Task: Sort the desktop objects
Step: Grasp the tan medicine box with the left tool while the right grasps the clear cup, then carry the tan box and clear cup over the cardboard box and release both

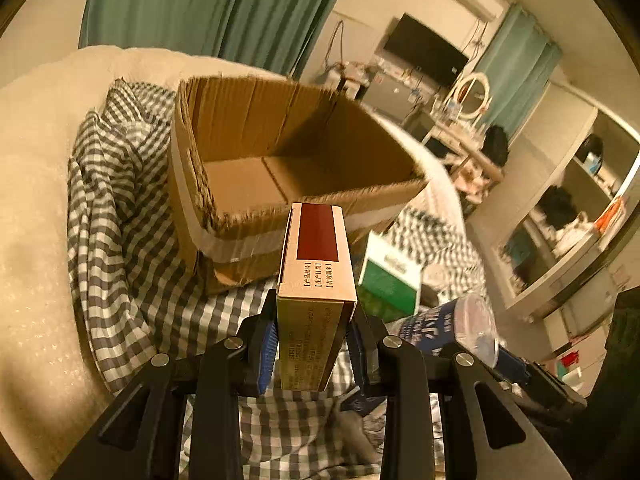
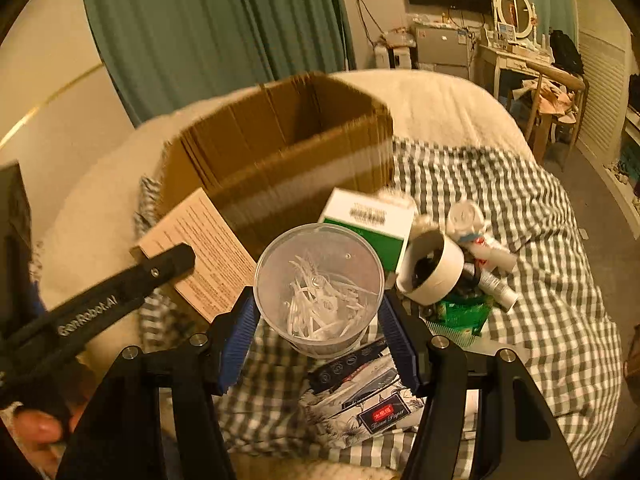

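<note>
Left wrist view: the cardboard box (image 1: 288,152) sitting on the checkered cloth (image 1: 120,240) looks empty from here, bare bottom and nothing inside, so I'd say the sorting has barely begun. The left gripper (image 1: 310,344) is clamped on a tan carton (image 1: 314,280) with a dark red panel, its blue pads squeezing both sides, and the carton is held up just short of the box's near wall, not over the opening yet. A green and white box (image 1: 390,276) lies off to the right on the cloth. Right wrist view: the right gripper (image 2: 318,320) has a clear plastic cup (image 2: 318,288) with white bits in it between its fingers (image 2: 236,344); they're fairly wide apart and hug the cup's sides, so it reads as gripped, held low in front of the box. Still waiting on the cloth: a white roll (image 2: 432,268), some small tubes (image 2: 492,256), a green packet (image 2: 464,312) and a tissue pack (image 2: 360,392). So most of the pile is left, judging from this.
</note>
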The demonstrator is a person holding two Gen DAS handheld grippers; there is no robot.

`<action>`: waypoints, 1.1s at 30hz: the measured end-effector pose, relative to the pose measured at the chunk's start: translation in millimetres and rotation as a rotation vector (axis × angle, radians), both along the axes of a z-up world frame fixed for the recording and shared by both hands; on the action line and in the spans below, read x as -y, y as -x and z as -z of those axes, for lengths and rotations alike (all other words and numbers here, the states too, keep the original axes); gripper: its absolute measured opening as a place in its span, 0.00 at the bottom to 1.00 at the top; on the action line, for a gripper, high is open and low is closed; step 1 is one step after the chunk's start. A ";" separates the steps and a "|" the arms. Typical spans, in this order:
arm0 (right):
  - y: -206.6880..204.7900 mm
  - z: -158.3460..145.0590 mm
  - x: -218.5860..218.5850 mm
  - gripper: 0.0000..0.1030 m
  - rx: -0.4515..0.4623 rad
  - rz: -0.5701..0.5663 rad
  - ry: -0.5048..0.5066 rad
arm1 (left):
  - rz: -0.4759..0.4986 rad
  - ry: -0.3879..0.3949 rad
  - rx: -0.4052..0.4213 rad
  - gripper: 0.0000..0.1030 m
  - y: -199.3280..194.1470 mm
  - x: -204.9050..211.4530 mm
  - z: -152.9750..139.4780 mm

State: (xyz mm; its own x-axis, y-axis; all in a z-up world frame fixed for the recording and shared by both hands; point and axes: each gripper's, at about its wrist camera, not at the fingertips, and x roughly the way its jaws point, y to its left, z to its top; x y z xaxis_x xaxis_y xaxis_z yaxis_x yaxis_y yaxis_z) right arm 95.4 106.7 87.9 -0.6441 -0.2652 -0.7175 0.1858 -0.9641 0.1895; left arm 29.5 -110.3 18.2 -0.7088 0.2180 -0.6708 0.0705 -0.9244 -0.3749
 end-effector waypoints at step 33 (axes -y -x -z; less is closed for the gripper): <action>169.2 -65.0 30.4 0.59 -0.164 -0.058 0.060 | -0.213 -0.019 -0.148 0.30 167.4 61.6 -62.0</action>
State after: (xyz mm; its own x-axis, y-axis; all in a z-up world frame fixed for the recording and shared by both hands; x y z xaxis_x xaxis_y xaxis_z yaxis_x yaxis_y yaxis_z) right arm -73.8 76.3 152.9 -0.7336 -0.3440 -0.5861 0.2735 -0.9389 0.2088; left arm -137.9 -171.9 80.2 -0.8302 0.0653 -0.5536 0.2057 -0.8871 -0.4132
